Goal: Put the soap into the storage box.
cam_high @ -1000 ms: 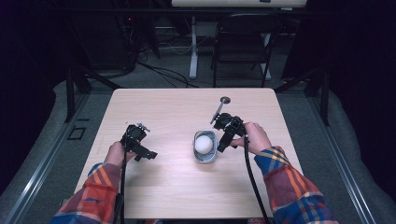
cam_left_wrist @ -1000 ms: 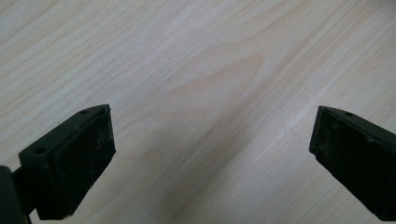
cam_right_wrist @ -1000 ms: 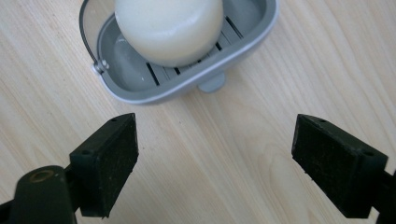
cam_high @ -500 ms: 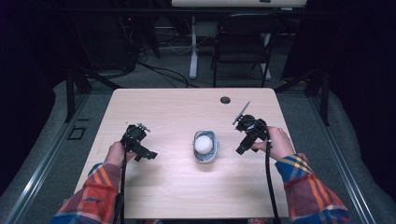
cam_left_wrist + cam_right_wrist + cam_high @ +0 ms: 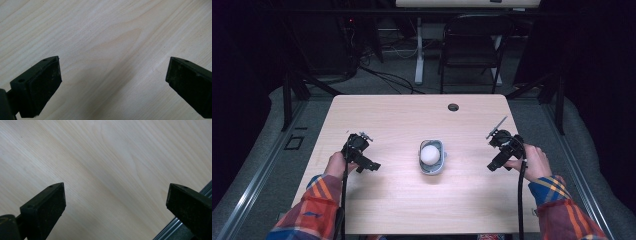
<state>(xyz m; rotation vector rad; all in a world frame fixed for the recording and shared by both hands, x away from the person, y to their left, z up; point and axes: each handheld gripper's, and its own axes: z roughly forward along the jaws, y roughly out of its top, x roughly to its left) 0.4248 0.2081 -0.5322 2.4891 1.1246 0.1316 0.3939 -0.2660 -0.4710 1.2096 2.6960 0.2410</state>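
Right gripper (image 5: 502, 149) is pulling away from the bowl (image 5: 432, 157) holding the ball (image 5: 430, 153); both grippers' jaws are gaping wide, empty; placing looks done.

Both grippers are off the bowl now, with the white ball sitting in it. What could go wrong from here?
1. The white ball rises above the rim of the small grey bowl; a sideways nudge could roll it out.
2. The right gripper, open, sits near the table edge, which shows in the right gripper view; its cable could snag there.
3. The left gripper is open too, so nothing steadies the bowl.
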